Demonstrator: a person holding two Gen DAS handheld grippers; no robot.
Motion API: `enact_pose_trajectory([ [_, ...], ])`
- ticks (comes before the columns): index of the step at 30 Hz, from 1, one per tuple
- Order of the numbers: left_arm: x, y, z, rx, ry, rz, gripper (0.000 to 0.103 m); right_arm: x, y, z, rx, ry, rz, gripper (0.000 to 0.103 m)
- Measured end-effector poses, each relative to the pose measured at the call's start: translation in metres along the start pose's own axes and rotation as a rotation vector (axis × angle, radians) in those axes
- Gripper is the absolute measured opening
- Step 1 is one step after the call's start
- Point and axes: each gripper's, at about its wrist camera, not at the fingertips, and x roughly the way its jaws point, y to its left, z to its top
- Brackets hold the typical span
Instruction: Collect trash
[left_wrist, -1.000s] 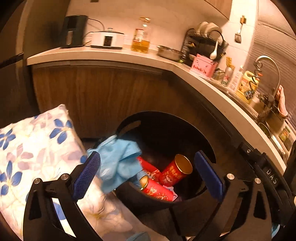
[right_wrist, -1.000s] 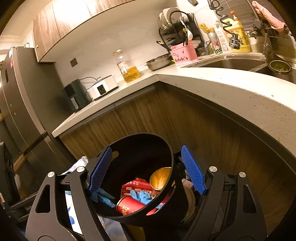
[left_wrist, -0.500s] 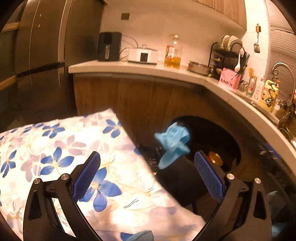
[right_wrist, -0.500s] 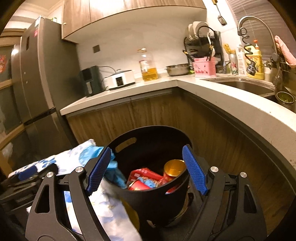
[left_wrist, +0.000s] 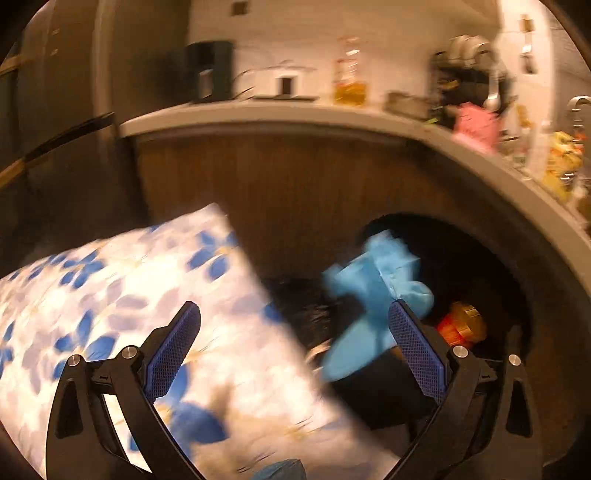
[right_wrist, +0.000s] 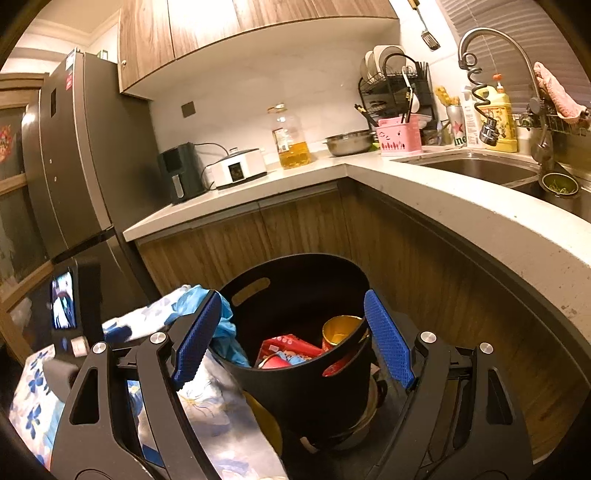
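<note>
A black round bin (right_wrist: 303, 391) stands on the floor against the wooden cabinets. It holds red packets (right_wrist: 288, 345) and a red can with a gold inside (right_wrist: 340, 328). A crumpled light-blue piece (right_wrist: 225, 332) hangs over its left rim. My right gripper (right_wrist: 291, 339) hovers open just before the bin, its jaws wide and empty. In the blurred left wrist view my left gripper (left_wrist: 295, 347) is open and empty too. There the blue piece (left_wrist: 376, 295) lies just beyond its right pad, draped on the bin (left_wrist: 487, 266), with the can (left_wrist: 461, 325) inside.
A white cloth with blue flowers (left_wrist: 129, 295) covers a raised surface left of the bin (right_wrist: 221, 424). The L-shaped counter (right_wrist: 461, 218) runs above and to the right, with a sink (right_wrist: 480, 170). A tall fridge (right_wrist: 74, 166) stands on the left. A dark device with a small screen (right_wrist: 64, 306) shows at left.
My left gripper pulled back from over the bin, so the floral cloth now fills its left half and the blue piece stays on the rim. The right view rolled level and backed off slightly.
</note>
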Motion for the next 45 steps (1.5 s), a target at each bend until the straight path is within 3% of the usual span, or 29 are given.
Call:
enact_pose_trajectory([
  [4, -0.018, -0.020, 0.005, 0.096, -0.076, -0.018, 0.097, 0.001, -0.003, -0.001, 0.011, 0.007, -0.009, 0.079],
  [7, -0.035, -0.014, -0.004, 0.079, -0.111, -0.011, 0.097, -0.004, 0.002, -0.003, -0.011, -0.003, -0.016, 0.079],
  [10, -0.042, 0.006, -0.013, 0.031, -0.115, 0.065, 0.097, -0.007, 0.004, -0.003, -0.016, -0.005, -0.003, 0.079],
  [13, -0.019, 0.024, -0.016, -0.011, -0.032, 0.119, 0.097, -0.008, 0.000, -0.006, 0.002, -0.007, -0.015, 0.079],
  [16, 0.006, 0.027, -0.021, -0.030, 0.031, 0.076, 0.097, -0.007, -0.002, -0.004, 0.008, -0.002, -0.011, 0.079],
  [20, 0.031, 0.016, -0.020, 0.021, 0.069, 0.071, 0.097, -0.009, -0.005, 0.000, -0.001, -0.022, -0.022, 0.079],
  [23, 0.029, 0.021, -0.008, -0.013, 0.049, 0.035, 0.097, -0.010, -0.011, 0.001, 0.004, -0.025, -0.029, 0.079],
  [27, 0.027, 0.006, 0.010, 0.020, 0.024, 0.004, 0.097, -0.011, -0.019, 0.002, 0.027, -0.028, -0.034, 0.079],
  [33, 0.017, -0.046, 0.015, 0.206, -0.022, -0.075, 0.097, -0.013, -0.022, 0.001, 0.027, -0.018, -0.035, 0.079],
  [35, 0.001, -0.036, 0.016, 0.166, -0.080, -0.081, 0.097, -0.016, -0.025, 0.000, 0.025, -0.025, -0.048, 0.079],
  [38, -0.007, -0.005, 0.011, 0.039, -0.079, -0.160, 0.097, -0.017, -0.029, -0.001, 0.039, -0.025, -0.056, 0.079],
  [41, 0.005, 0.005, -0.001, -0.023, -0.009, -0.248, 0.096, -0.015, -0.028, -0.001, 0.047, -0.026, -0.049, 0.079],
  [45, 0.029, 0.007, -0.007, -0.144, 0.098, -0.414, 0.085, -0.018, -0.026, -0.002, 0.036, -0.026, -0.042, 0.079],
])
